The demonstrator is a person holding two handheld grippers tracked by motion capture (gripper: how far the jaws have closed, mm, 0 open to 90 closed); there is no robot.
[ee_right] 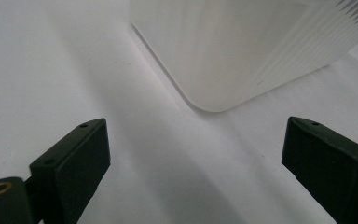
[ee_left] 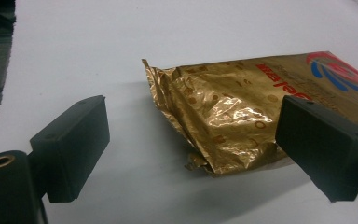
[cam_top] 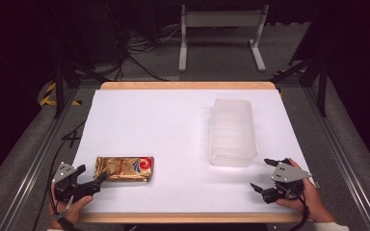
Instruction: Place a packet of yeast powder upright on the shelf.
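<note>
Ahead of the right hand-held gripper (cam_top: 266, 174), whose jaws stand wide and empty, sits the frosted plastic bin (cam_top: 232, 132) on the white counter (cam_top: 173, 120), near but apart. At the left hand-held gripper (cam_top: 90, 179), also spread wide, the gold foil packet (cam_top: 124, 168) lies flat, its crumpled end between the jaws (no pad pressing it yet). Judging by this, the reach is done; closing on that end comes next.

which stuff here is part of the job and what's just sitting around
In the job:
- gold foil packet, at the open left claw
- ribbed clear plastic bin, near the open right claw

Just around:
- white stand on the floor
- floor cables
</note>
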